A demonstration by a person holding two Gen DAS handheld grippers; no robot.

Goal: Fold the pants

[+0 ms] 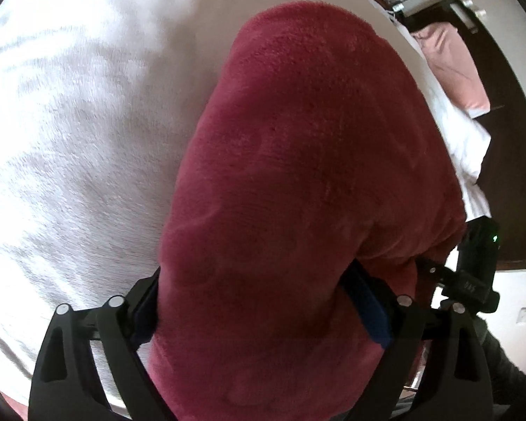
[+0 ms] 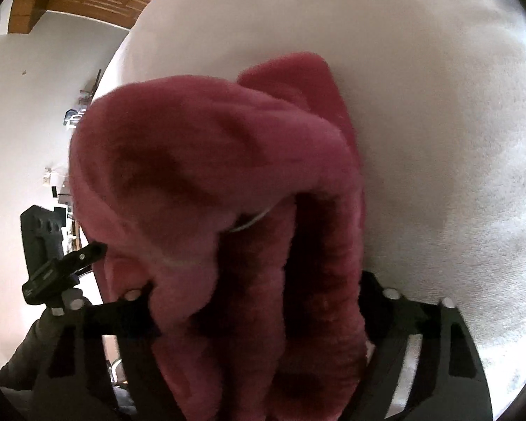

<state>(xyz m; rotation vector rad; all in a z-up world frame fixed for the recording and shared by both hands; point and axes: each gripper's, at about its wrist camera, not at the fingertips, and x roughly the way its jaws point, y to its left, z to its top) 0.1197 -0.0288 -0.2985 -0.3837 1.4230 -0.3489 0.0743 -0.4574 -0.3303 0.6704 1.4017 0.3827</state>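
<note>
Left wrist: left tongs [image 1: 263,315] stand wide w/ a thick bunch of red fleece pants [image 1: 308,161] filling them, lifted above the white bed [image 1: 70,122], likely to carry over a fold. Right wrist: right tongs [image 2: 259,315] hold another pants bunch [image 2: 210,161]; drawstring shows.

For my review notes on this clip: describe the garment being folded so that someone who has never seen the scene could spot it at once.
A white bedspread fills most of both wrist views. On it lie the pants, a thick bundle that runs up from between each gripper's fingers. They are the only deep red, fleecy item here, unlike the pale pink pillow at the bed's edge.
</note>
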